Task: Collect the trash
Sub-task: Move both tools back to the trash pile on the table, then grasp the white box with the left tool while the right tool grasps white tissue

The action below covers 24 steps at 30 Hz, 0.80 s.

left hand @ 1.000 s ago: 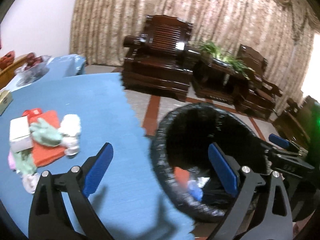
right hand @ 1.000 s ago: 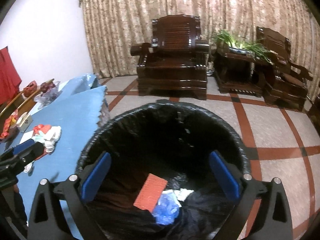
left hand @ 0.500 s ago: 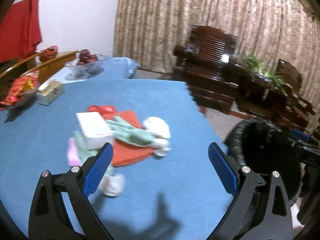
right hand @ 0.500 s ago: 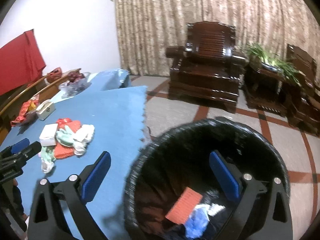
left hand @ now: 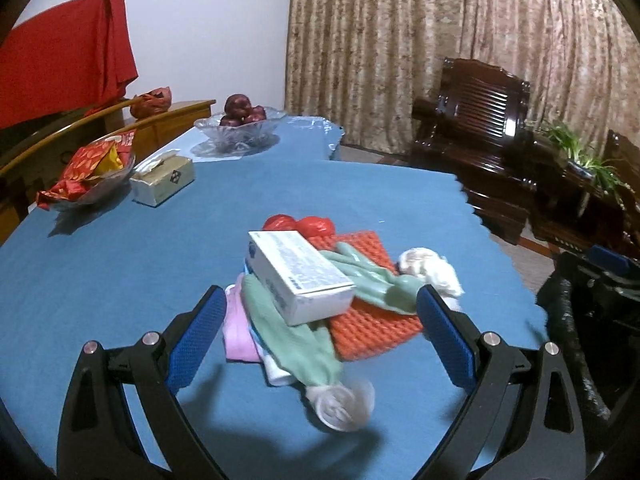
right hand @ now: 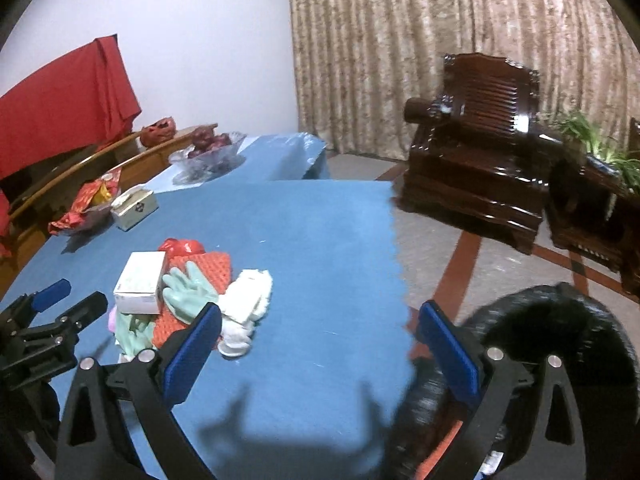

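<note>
Blue-covered desk (left hand: 100, 264) fills most of both views; black-lined trash bin (right hand: 560, 328) sits off its right edge on the floor, near the right gripper. Trash pile sits mid-desk: orange ribbed mat (left hand: 372, 324) at the bottom, green gloves (left hand: 296, 340) draped across it, white box (left hand: 298, 278) on top, white crumpled tissue wad (left hand: 430, 270) at the right side, red wrappers (left hand: 300, 225) behind, pink piece (left hand: 236, 332) at the left, possibly cloth, edge blurred. Left gripper (left hand: 320, 340) hangs just over the pile, fingers spread wide, nothing between them. Right gripper (right hand: 320, 348) is over the desk edge beside the bin, fingers also apart and empty.
</note>
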{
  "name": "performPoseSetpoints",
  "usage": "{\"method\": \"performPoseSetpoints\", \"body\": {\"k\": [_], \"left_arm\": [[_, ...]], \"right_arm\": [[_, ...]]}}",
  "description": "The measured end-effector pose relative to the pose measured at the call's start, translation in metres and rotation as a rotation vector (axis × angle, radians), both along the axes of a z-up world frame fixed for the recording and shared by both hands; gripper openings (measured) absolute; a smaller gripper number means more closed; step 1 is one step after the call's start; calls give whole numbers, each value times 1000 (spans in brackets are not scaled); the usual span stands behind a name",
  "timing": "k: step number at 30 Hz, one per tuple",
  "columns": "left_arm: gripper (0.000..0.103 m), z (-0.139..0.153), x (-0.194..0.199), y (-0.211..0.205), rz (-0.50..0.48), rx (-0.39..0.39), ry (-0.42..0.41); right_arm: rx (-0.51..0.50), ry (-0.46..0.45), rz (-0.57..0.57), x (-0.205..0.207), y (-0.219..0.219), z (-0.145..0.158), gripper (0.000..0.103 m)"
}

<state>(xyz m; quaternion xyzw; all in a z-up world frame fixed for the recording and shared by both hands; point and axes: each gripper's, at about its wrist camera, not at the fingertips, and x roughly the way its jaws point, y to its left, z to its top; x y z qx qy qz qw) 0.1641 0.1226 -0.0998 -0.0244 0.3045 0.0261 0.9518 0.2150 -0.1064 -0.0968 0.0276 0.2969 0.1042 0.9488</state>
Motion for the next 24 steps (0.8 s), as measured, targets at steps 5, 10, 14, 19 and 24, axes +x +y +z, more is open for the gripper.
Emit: {"method": "performPoseSetpoints", "body": {"k": [5, 10, 14, 19, 24], "left_arm": [[93, -16, 15, 0, 7, 8, 23], [92, -32, 31, -1, 26, 11, 36], [85, -40, 45, -4, 35, 24, 51], [80, -45, 56, -3, 44, 24, 54], [68, -48, 62, -1, 58, 22, 60]], "right_arm": [[-1, 31, 8, 23, 15, -14, 90], [-7, 53, 2, 37, 17, -25, 87], [-3, 64, -1, 44, 17, -30, 87], [0, 73, 1, 49, 18, -35, 87], [4, 87, 20, 54, 22, -41, 87]]}}
